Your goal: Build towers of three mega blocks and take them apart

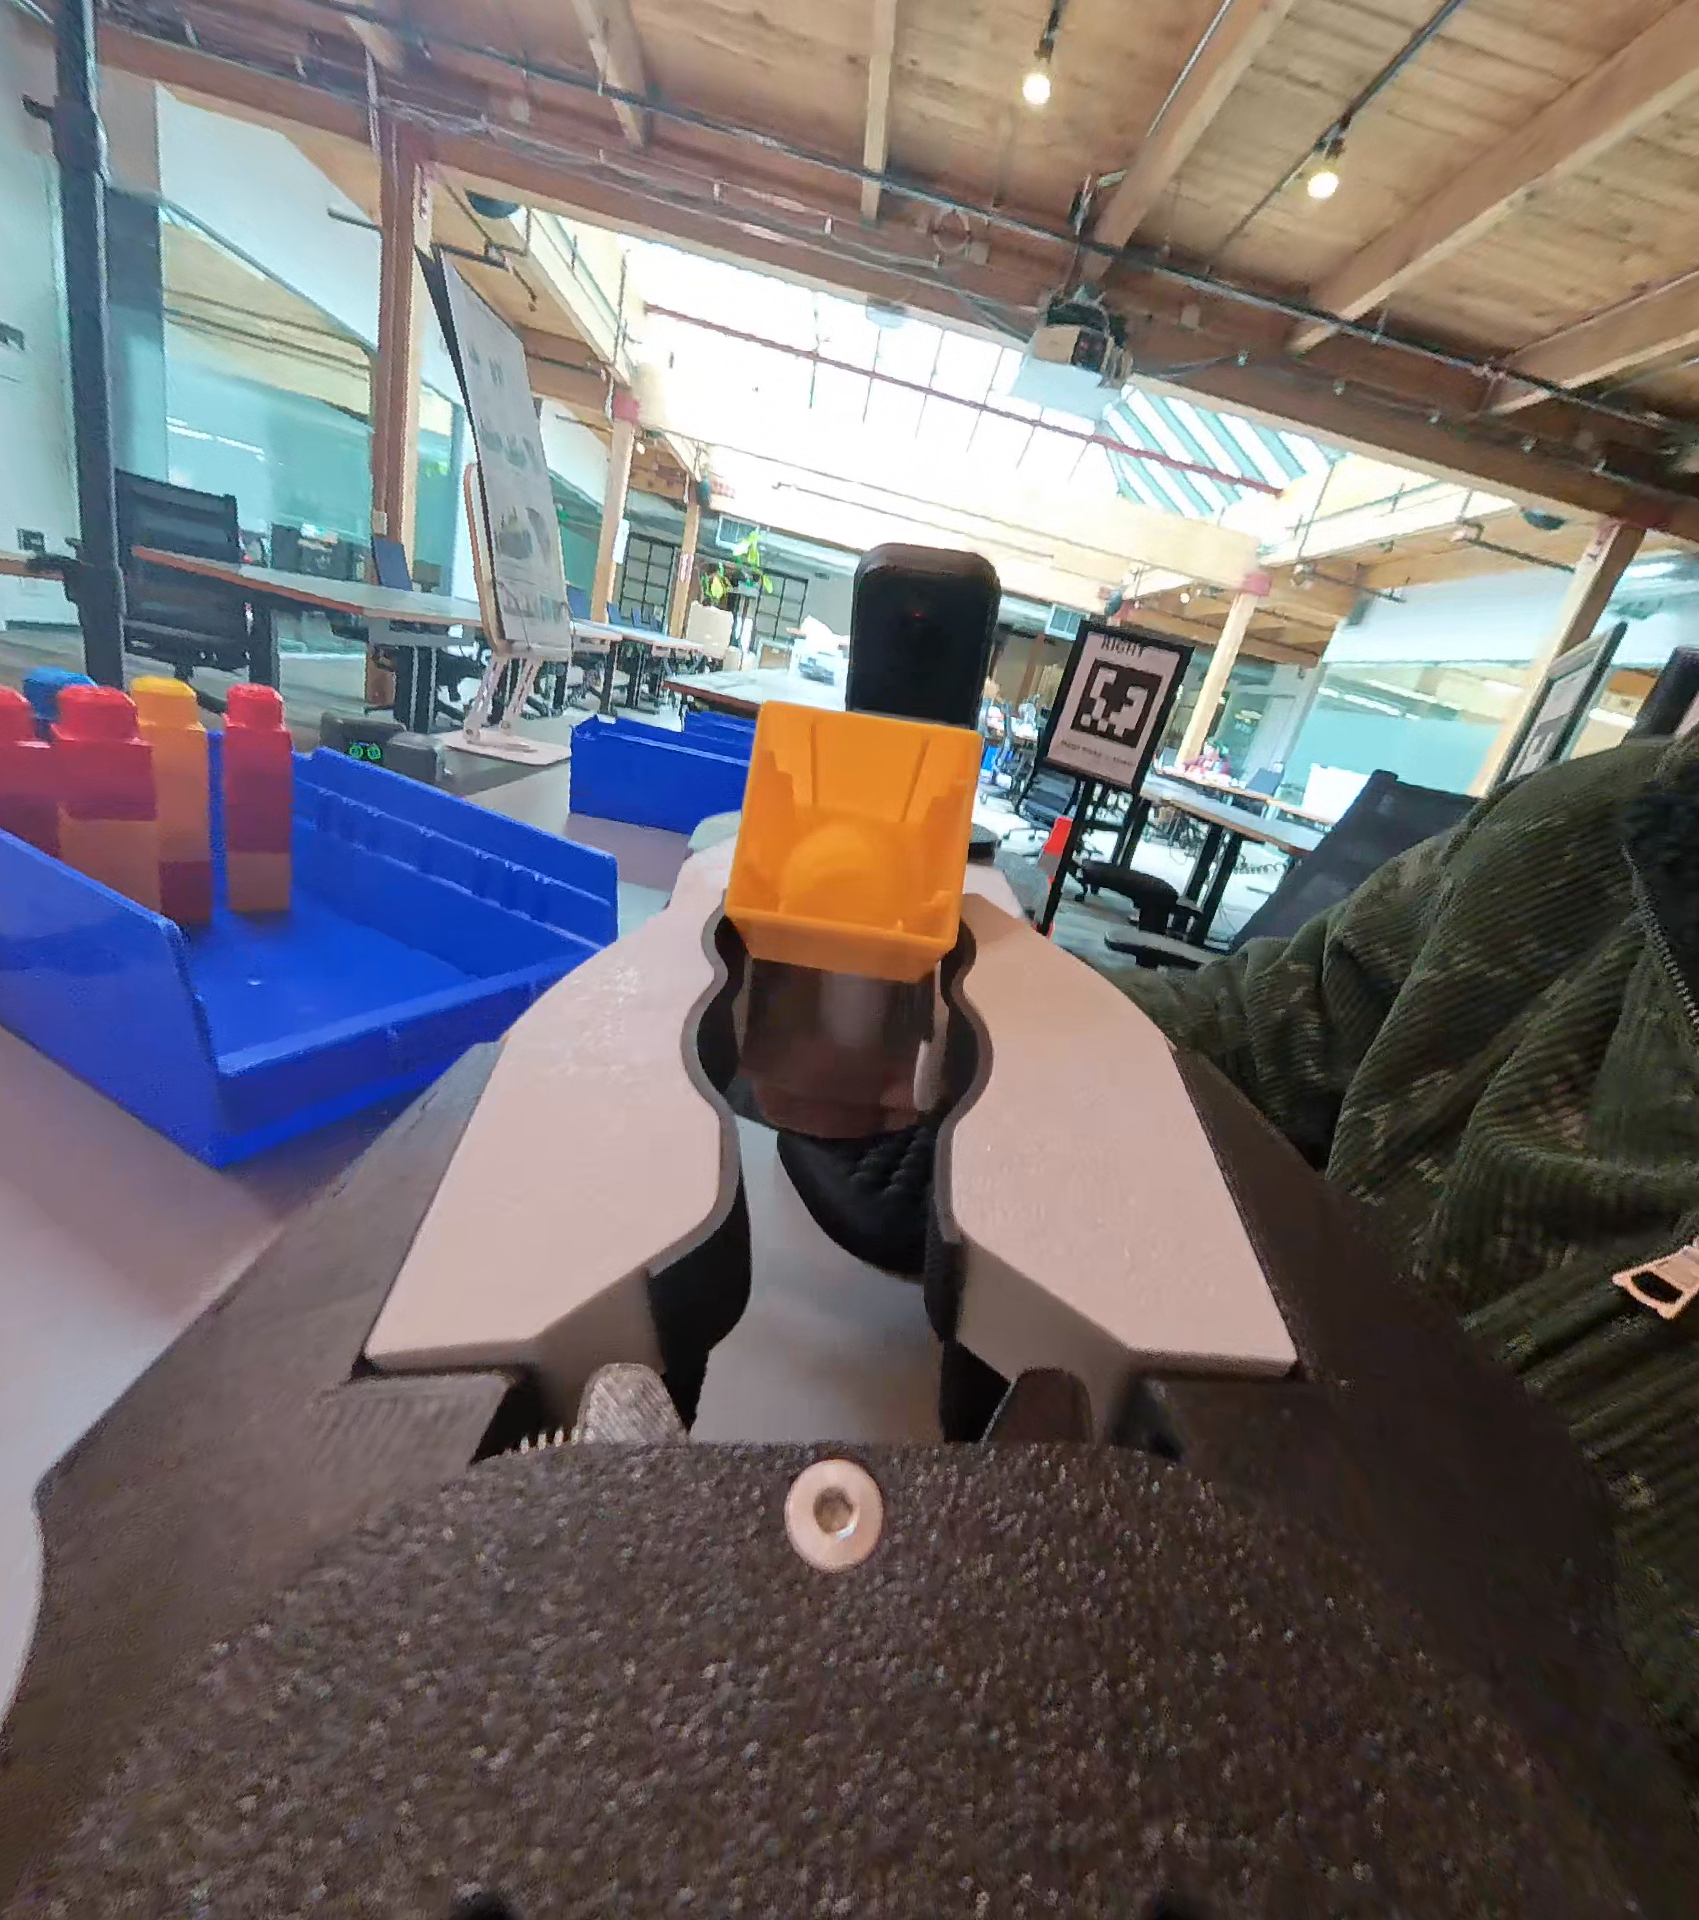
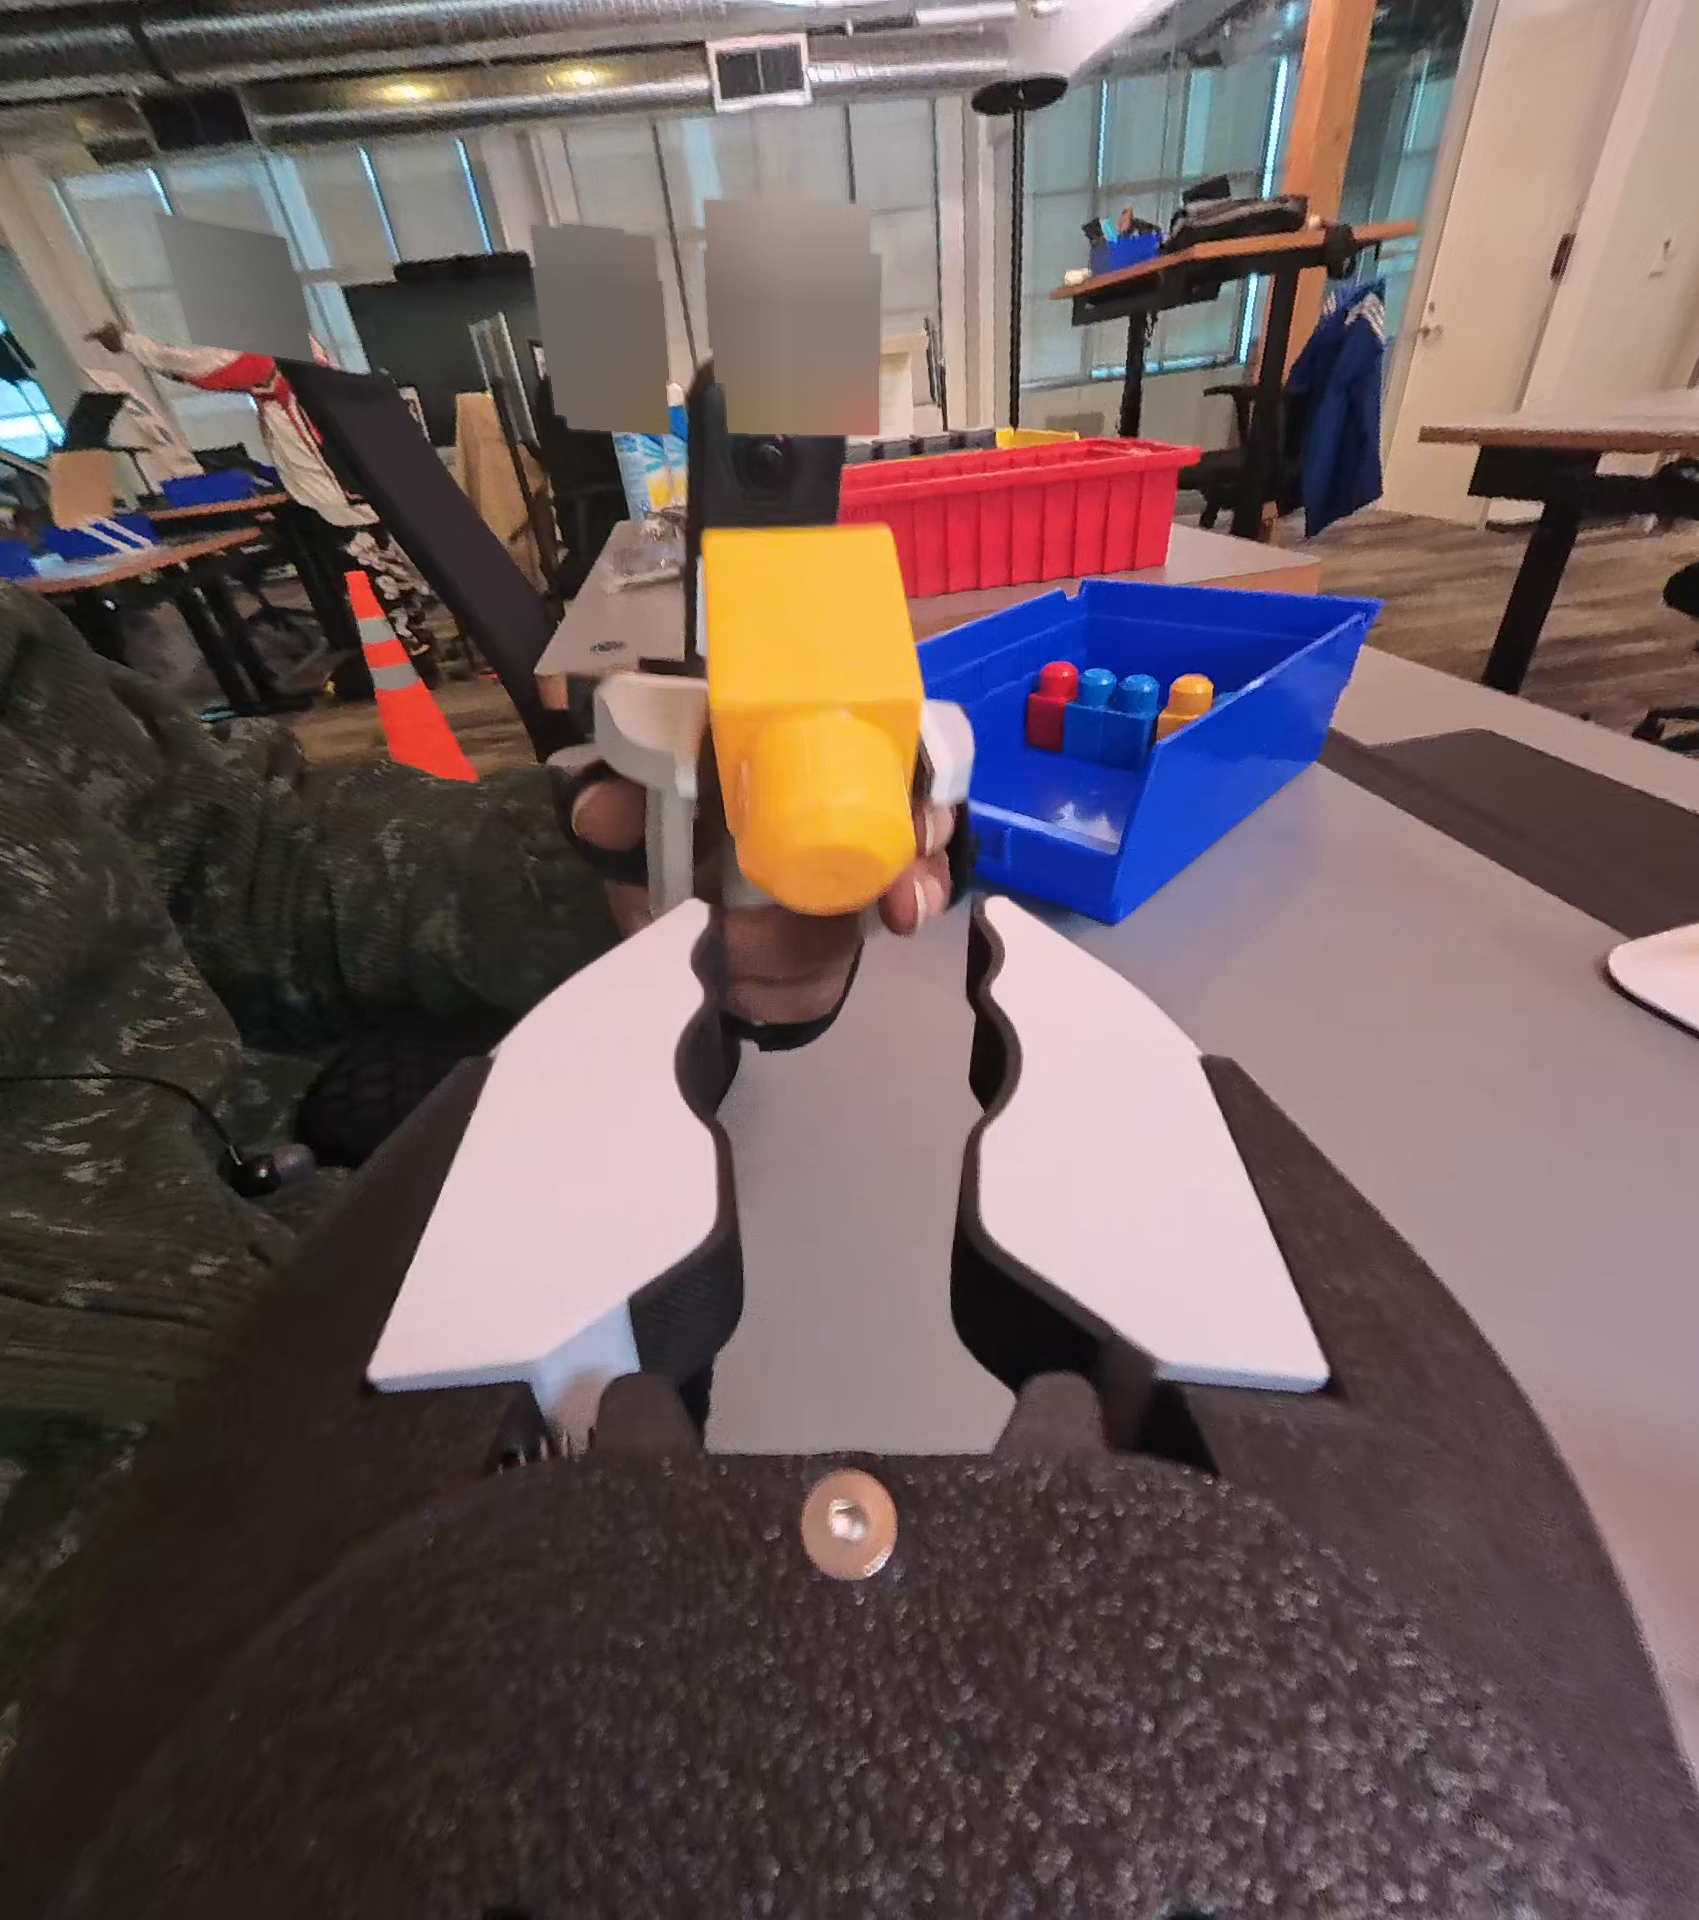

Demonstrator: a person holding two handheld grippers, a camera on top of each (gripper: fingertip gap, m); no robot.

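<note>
Left tongs (image 1: 845, 935) are closed narrowly on a single orange block (image 1: 850, 831), gripped by its sides at the very tips and held up in the air above the grey worktop (image 1: 45, 1195). In the left wrist view the block's hollow underside faces the camera. From the right wrist view, its round stud points back toward the right tongs (image 2: 840, 920). These stand open with a clear gap between the fingers and nothing held; their tips are just short of the stud, and whether they touch it cannot be told. A person's hand (image 2: 793, 966) shows behind the block, and a dark green corduroy sleeve (image 1: 1447, 1039) fills one side of each view.

To the left in the left wrist view, a blue bin (image 1: 357, 997) sits on the worktop with several upright towers of blocks (image 1: 107, 800) in red, orange and blue. The right wrist view shows a blue bin (image 2: 1229, 727) beyond the tongs, holding a short row of loose blocks (image 2: 1115, 712) in red, blue and orange. A red crate (image 2: 1011, 509) stands farther back.
</note>
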